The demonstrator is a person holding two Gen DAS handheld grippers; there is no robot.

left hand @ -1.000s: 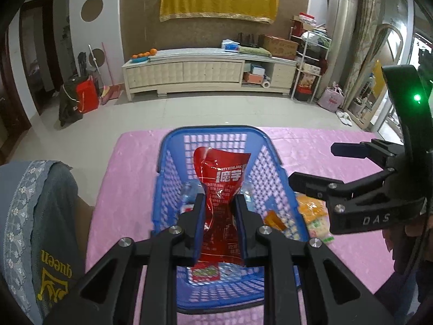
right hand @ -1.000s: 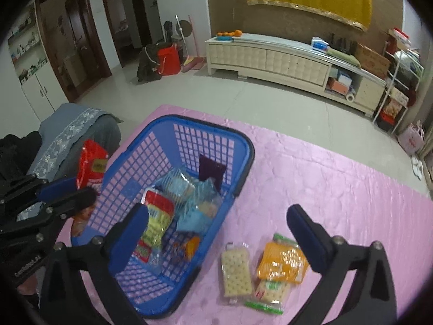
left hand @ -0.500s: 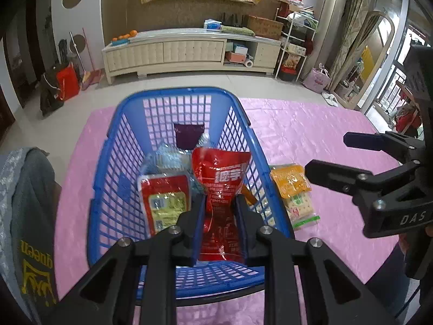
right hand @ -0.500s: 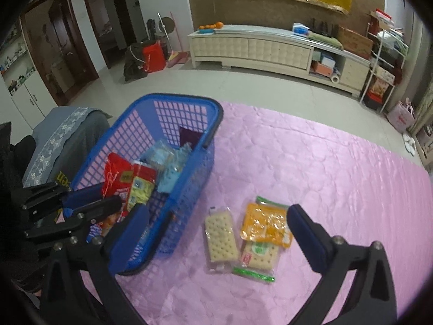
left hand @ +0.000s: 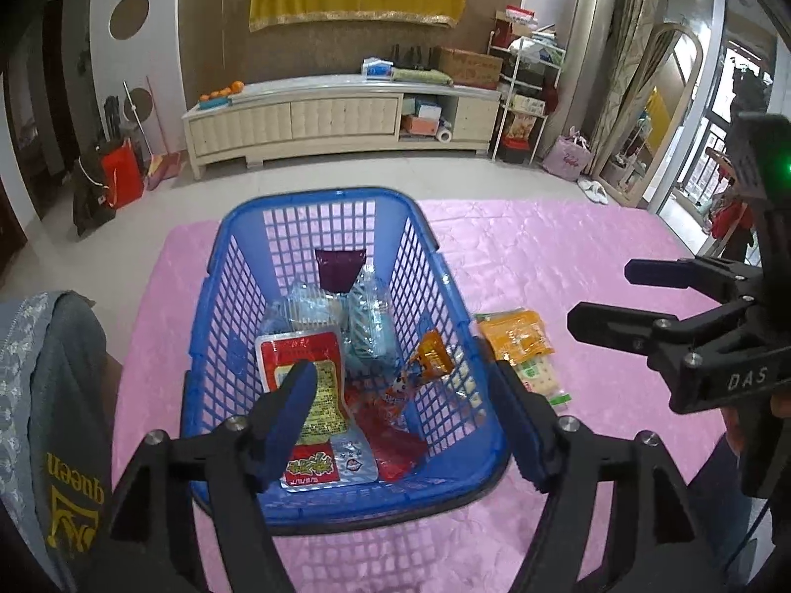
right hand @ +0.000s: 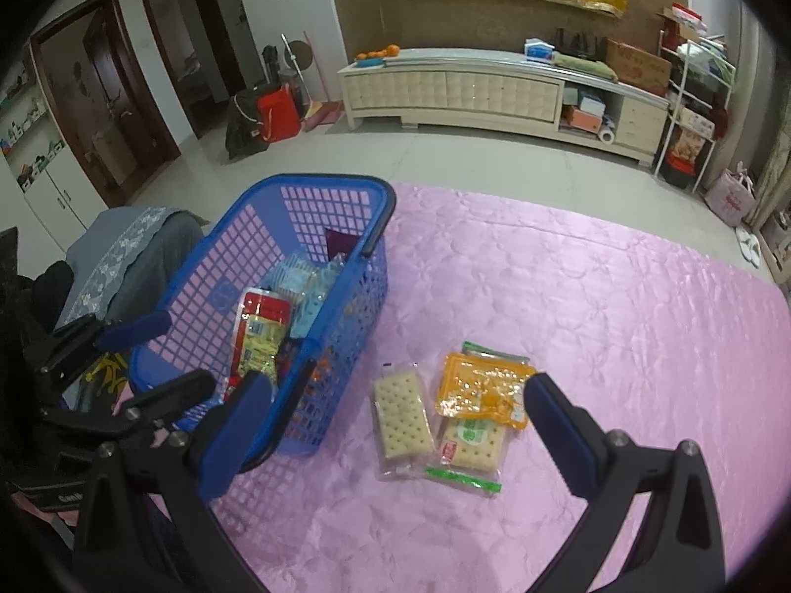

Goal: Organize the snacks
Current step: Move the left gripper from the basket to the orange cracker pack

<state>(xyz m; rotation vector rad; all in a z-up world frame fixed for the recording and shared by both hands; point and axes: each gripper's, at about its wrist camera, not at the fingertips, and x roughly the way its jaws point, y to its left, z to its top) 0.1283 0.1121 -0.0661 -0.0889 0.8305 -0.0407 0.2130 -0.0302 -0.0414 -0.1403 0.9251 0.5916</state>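
Note:
A blue plastic basket [left hand: 445, 267] [right hand: 380, 227] stands on the pink table. It holds a red-and-yellow packet [left hand: 306, 360], pale blue packets [left hand: 366, 316], a dark purple packet [left hand: 341, 267] and a small orange sachet [left hand: 432, 353]. A red packet [left hand: 390, 440] lies loose on the basket floor. My left gripper [left hand: 401, 370] [right hand: 173, 353] hangs over the basket's near end, its jaws opening with nothing pressed between them. My right gripper [right hand: 395, 385] [left hand: 608, 294] stands open above a cracker packet [right hand: 400, 417], an orange packet [right hand: 482, 388] [left hand: 516, 333] and a green-labelled cracker packet [right hand: 472, 444].
A pink cloth [right hand: 618, 321] covers the table, which runs on to the right of the packets. A chair draped in grey cloth [left hand: 44, 395] stands against the table's left side. Across the floor stands a long white cabinet [left hand: 341, 113].
My left gripper's jaws have spread and the red packet they held now lies in the basket. The right gripper has shifted over the packets on the table.

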